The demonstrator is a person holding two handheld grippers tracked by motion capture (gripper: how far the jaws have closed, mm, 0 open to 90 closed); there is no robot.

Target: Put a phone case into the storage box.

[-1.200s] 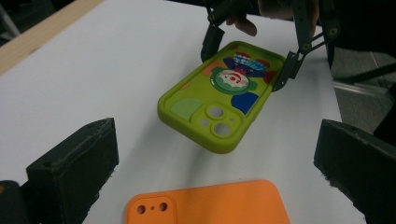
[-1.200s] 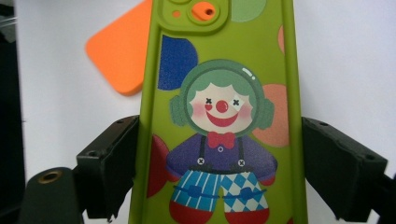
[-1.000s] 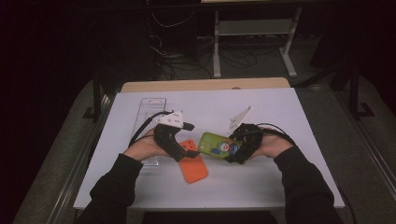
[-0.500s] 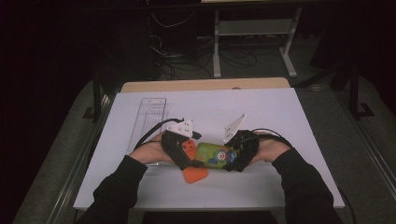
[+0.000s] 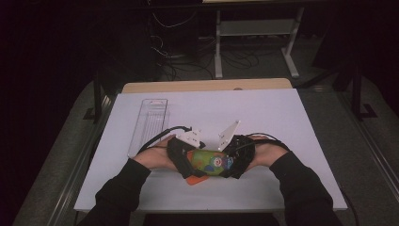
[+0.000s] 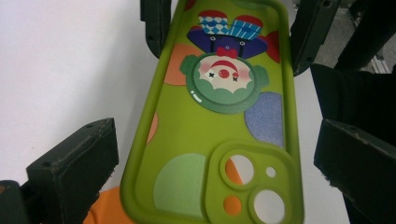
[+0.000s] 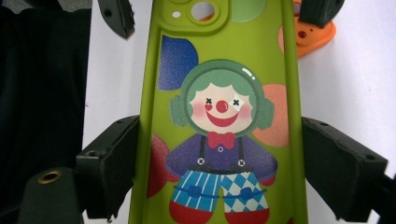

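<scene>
A lime-green phone case [image 5: 209,162] printed with a clown hangs level just above the white table, between both hands. My right gripper [image 7: 226,163] is shut on it, its pads pressing the case's long sides [image 7: 219,116] near the clown's legs. My left gripper [image 6: 212,154] is open. Its jaws stand on either side of the camera-cutout end [image 6: 210,140], with a gap on each side. Under the green case an orange phone case [image 5: 193,179] lies flat on the table, mostly hidden; a corner of this orange case [image 6: 105,210] shows below the left jaw.
A clear plastic tray [image 5: 149,125] lies at the table's left, beyond my left hand. The white table sheet [image 5: 282,117] stretches to the back and right, with a wooden edge [image 5: 207,85] behind it. Cables and rack legs stand on the dark floor beyond.
Both hands have drawn together at the table's front centre. The green case now sits over the orange case, and my left gripper's jaws have come around its camera end.
</scene>
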